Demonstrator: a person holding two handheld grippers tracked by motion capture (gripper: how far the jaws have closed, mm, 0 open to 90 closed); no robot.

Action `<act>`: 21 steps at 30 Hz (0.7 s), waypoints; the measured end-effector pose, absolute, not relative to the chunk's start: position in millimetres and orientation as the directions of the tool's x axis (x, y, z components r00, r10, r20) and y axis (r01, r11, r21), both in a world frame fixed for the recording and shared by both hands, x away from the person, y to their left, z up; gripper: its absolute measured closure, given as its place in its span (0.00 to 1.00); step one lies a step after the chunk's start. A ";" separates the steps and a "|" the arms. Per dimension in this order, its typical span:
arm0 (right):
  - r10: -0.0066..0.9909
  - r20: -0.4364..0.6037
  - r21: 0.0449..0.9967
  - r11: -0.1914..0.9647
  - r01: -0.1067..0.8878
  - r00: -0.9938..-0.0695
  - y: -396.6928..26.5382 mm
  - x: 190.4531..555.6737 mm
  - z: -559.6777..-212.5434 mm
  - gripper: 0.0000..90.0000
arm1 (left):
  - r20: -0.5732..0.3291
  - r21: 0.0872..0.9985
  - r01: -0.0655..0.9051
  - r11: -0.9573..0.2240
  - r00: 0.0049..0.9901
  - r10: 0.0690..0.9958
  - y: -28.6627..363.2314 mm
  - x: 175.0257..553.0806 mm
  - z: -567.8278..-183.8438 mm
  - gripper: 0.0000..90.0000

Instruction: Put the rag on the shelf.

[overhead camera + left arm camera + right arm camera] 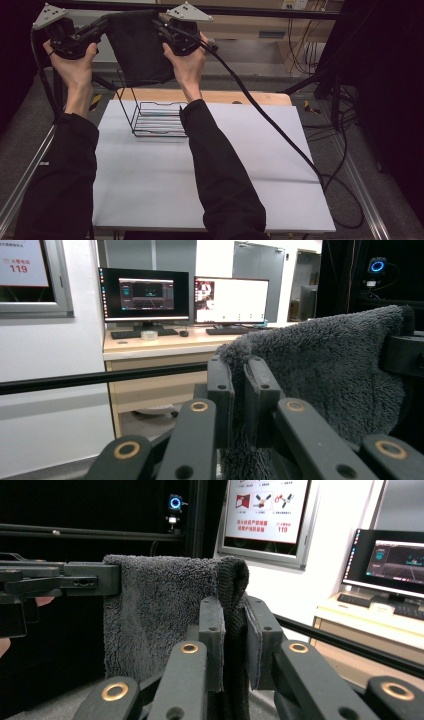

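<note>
- The left gripper (102, 25) pinches one top corner of the dark towel (137, 47).
- The right gripper (161, 24) pinches the other corner.
- The towel hangs above the wire rack (152, 117) near the tabletop's (210, 165) far edge.

I am holding the towel (137, 47) stretched between my left gripper (102, 25) and my right gripper (159, 22), hanging above the wire rack (152, 117), which is standing on the table (240, 170) behind my forearms.
</note>
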State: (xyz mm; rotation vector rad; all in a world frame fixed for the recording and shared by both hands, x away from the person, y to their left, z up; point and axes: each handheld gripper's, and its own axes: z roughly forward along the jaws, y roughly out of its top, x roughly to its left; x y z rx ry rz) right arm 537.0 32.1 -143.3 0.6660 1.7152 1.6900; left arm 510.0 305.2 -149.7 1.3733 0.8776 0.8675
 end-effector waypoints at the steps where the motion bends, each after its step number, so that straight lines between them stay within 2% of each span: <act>1: 0.734 -0.081 0.997 0.046 -0.070 -0.674 31.7 537.4 -145.2 0.89 | -0.007 1.000 -0.002 0.009 0.435 0.900 305.2 509.8 -151.7 0.92; 9: 0.732 -0.072 0.997 0.080 -0.020 -0.678 28.5 536.7 -163.6 0.89 | 0.015 0.999 0.029 -0.031 0.444 0.896 301.7 511.5 -171.8 0.92; 21: 0.706 -0.086 0.995 0.094 -0.026 -0.703 24.5 523.9 -170.7 0.89 | 0.022 0.999 0.015 -0.033 0.475 0.880 306.4 498.8 -179.0 0.92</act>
